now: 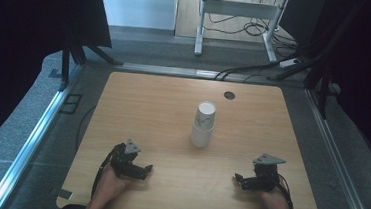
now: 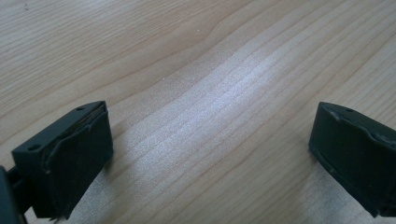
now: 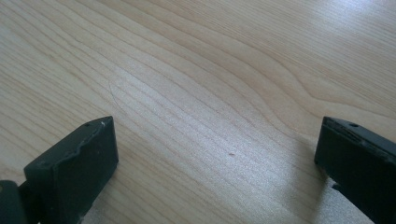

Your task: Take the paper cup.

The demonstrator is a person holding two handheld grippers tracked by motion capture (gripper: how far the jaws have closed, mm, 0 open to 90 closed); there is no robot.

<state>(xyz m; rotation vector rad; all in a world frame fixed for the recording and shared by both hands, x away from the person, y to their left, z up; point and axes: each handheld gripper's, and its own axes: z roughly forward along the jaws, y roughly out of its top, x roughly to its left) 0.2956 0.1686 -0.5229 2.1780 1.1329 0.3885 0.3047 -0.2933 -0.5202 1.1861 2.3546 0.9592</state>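
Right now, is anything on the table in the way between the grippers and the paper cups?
Nothing visible is. The stacked paper cups stand mid-table, and only bare wooden table lies between them and the left gripper and the right gripper. Both grippers are open and hold nothing.

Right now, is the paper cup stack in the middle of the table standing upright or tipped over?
Upright. The paper cup stack stands on the table, its open mouth facing up, apart from both grippers.
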